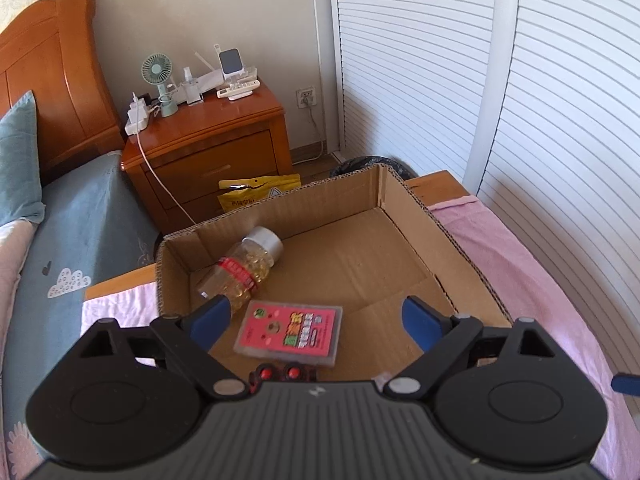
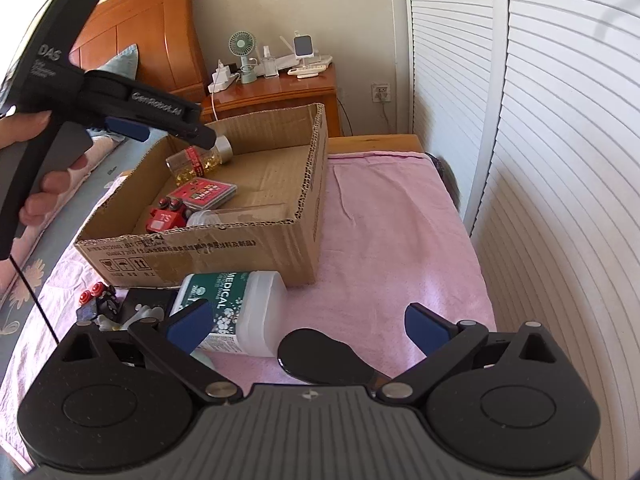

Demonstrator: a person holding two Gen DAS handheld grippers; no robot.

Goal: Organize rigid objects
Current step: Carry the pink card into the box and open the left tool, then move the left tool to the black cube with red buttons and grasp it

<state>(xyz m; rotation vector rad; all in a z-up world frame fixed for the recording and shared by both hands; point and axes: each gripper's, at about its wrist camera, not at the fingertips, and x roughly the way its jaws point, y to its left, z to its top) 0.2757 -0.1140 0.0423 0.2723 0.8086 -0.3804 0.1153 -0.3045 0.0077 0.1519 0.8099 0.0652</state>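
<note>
An open cardboard box [image 1: 404, 196] [image 2: 240, 248] sits on a pink cloth. In it lie a capsule bottle [image 1: 244, 272] [image 2: 196, 160], a pink card case [image 1: 290, 332] [image 2: 204, 194], a red toy truck [image 2: 166, 218] and a clear container [image 2: 224, 216]. My left gripper [image 1: 316, 324] [image 2: 168, 136] hangs open over the box's near left part, holding nothing. My right gripper [image 2: 308, 326] stands open in front of the box. A white tub marked MEDICAL [image 2: 236, 312] lies by its left finger, and a black spoon-shaped piece [image 2: 316, 354] lies between its fingers, neither gripped.
Small toys [image 2: 100, 296] and a white figure [image 2: 140, 314] lie on the cloth left of the tub. A bed [image 1: 60, 240] borders the left, a wooden nightstand [image 1: 208, 148] stands behind, and white louvred doors [image 1: 560, 120] close the right. Pink cloth [image 2: 400, 220] stretches right of the box.
</note>
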